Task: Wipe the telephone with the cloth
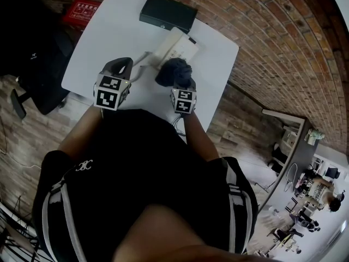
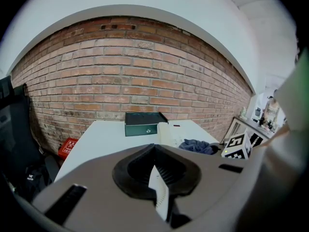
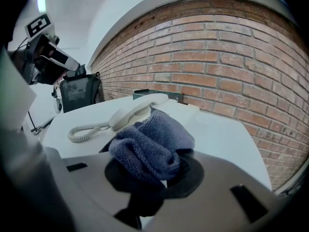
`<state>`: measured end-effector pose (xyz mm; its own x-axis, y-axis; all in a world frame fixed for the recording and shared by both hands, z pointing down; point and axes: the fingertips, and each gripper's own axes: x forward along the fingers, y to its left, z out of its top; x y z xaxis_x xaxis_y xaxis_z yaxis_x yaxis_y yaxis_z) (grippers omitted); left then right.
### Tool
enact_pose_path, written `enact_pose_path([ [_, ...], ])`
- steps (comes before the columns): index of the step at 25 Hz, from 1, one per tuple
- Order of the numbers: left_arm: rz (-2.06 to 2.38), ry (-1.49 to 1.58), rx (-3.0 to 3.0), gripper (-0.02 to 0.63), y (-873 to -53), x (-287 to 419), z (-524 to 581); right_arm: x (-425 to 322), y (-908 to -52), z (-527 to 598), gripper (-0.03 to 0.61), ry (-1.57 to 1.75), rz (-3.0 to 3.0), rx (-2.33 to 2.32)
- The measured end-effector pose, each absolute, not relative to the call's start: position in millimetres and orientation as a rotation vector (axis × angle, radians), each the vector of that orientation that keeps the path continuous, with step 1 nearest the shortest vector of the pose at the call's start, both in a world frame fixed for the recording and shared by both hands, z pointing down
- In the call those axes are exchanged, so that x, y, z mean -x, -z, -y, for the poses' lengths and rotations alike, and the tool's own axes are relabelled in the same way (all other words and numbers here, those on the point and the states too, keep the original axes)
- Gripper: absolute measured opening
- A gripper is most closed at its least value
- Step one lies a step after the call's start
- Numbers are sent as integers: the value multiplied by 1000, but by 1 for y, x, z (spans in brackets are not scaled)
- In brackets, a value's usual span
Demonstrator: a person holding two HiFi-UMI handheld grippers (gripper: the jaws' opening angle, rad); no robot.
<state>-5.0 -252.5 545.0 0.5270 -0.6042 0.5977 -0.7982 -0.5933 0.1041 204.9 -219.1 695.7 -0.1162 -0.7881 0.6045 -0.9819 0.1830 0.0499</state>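
Note:
A white telephone (image 1: 175, 47) with a coiled cord (image 3: 84, 132) lies on the white table (image 1: 103, 42), its handset (image 3: 130, 115) resting on top. My right gripper (image 1: 183, 85) is shut on a bunched blue cloth (image 1: 173, 71), which hangs just short of the phone's near end. In the right gripper view the cloth (image 3: 149, 146) bulges out of the jaws and hides the fingertips. My left gripper (image 1: 123, 65) hovers over the table to the left of the phone, jaws together and nothing in them. From the left gripper view the phone (image 2: 171, 134) and cloth (image 2: 195, 145) lie ahead to the right.
A dark green box (image 1: 167, 13) sits at the table's far edge against the brick wall (image 1: 262, 42). A red box (image 1: 80, 12) lies on the floor to the left, near a black chair (image 1: 35, 64). The table's right edge drops off close to the phone.

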Motion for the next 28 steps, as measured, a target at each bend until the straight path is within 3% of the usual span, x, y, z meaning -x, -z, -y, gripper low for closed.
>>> enact_pose_path([
  [28, 1155, -750, -2403, -6, -547, 5, 251, -149, -713, 173, 64, -565, 2058, -1332],
])
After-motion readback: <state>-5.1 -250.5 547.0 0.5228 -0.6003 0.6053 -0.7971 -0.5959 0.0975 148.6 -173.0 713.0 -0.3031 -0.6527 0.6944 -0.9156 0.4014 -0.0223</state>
